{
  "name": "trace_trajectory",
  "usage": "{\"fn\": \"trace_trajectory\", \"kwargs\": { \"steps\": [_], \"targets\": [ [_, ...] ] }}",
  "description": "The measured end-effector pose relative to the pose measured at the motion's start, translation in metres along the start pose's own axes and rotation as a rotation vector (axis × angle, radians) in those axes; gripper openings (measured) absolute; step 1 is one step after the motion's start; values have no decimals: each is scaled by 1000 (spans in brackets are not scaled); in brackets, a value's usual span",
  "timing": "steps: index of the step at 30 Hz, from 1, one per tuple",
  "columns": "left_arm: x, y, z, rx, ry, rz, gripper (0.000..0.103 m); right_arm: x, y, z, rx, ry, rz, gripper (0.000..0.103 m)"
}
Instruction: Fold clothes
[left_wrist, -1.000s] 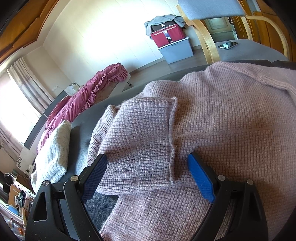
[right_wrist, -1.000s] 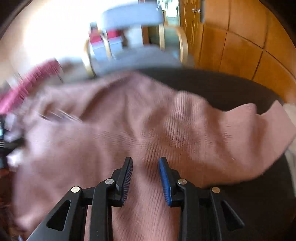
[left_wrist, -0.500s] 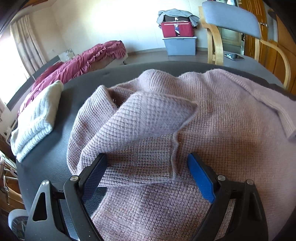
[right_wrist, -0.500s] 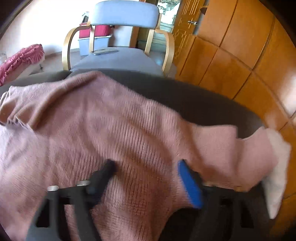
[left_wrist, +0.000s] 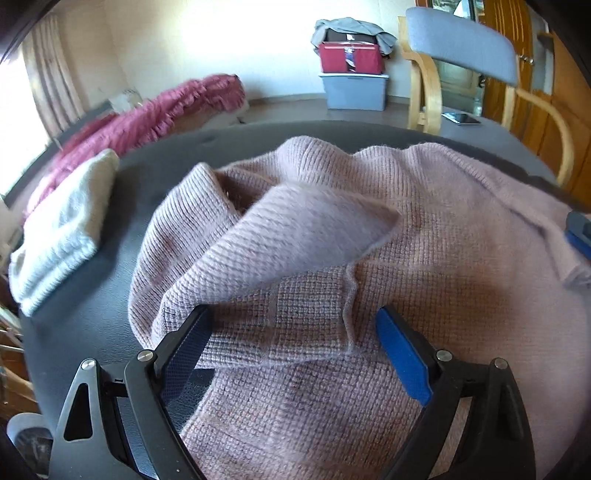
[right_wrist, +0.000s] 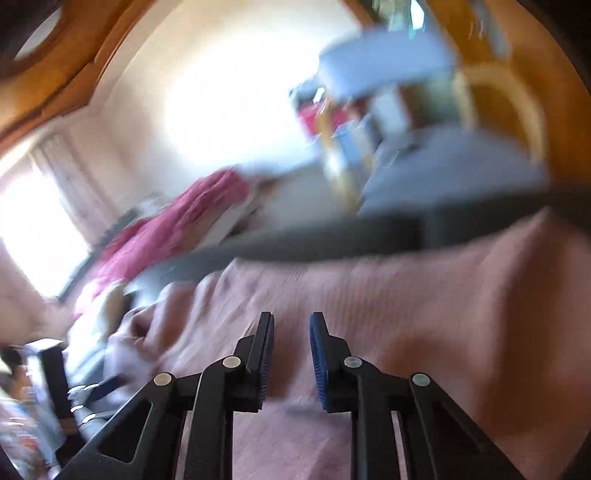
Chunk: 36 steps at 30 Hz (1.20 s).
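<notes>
While the pink knit sweater (left_wrist: 424, 258) lies spread and rumpled across the dark tabletop (left_wrist: 92, 321), the left tool (left_wrist: 291, 354) hovers low over it with its jaws spread wide, straddling a ribbed cuff (left_wrist: 280, 325) where a sleeve is flopped back over the body, gripping nothing. Over on the other side, the right tool (right_wrist: 291, 354) shows up in a heavily blurred view, jaws drawn close with a narrow gap between the pads and nothing in that gap, the sweater (right_wrist: 406, 314) stretched out beneath it. At the far left of the tabletop a folded white knit (left_wrist: 59, 240) sits well apart from the pink one.

Now, that fabric looks thick, soft and floppy, light enough but with no stiffness at all, so it will sag and bunch wherever it goes unsupported. Open waffle knit like this can snag or stretch, so a pinch on a doubled edge seems wisest: the cuff, the hem or a shoulder seam, rather than a single layer mid-panel. Whether this sleeve is being laid in or pulled out to straighten, I cannot tell
</notes>
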<state>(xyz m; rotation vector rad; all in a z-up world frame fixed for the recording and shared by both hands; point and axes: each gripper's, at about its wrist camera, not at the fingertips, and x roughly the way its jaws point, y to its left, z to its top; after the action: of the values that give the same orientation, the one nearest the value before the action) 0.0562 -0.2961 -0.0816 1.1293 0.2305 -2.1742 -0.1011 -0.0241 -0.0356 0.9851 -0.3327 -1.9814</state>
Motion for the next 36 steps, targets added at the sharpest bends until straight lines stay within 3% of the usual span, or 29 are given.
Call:
{"fn": "trace_trajectory", "kwargs": {
  "steps": [4, 9, 16, 20, 25, 26, 28, 29, 30, 33, 36],
  "targets": [
    [-3, 9, -3, 73, -12, 20, 93, -7, -14, 0, 87, -41, 58, 21],
    [-16, 28, -9, 148, -44, 0, 93, 8, -30, -2, 189, -2, 87, 21],
    [-36, 42, -14, 273, -216, 42, 93, -2, -33, 0, 173, -40, 119, 23],
    [-26, 26, -13, 354, -206, 96, 93, -9, -18, 1, 114, -46, 216, 28],
    [-11, 7, -14, 422, -164, 129, 92, 3, 14, -11, -51, 36, 232, 30],
    [-11, 7, -13, 423, -161, 122, 87, 6, 20, -13, -86, 53, 233, 30],
    [-10, 9, -12, 417, -151, 107, 58, 11, 34, -18, -155, 89, 235, 30],
    [-9, 10, -11, 410, -143, 110, 28, 14, 40, -21, -189, 107, 236, 30],
    [-7, 13, -9, 391, -128, 114, 19, 17, 47, -23, -224, 124, 236, 30],
    [-7, 36, 3, 275, -102, 65, 19, 25, 67, -31, -327, 178, 238, 30],
    [-11, 66, 19, 153, -109, 60, 18, 30, 57, -30, -300, 193, 173, 16]
  ]
}}
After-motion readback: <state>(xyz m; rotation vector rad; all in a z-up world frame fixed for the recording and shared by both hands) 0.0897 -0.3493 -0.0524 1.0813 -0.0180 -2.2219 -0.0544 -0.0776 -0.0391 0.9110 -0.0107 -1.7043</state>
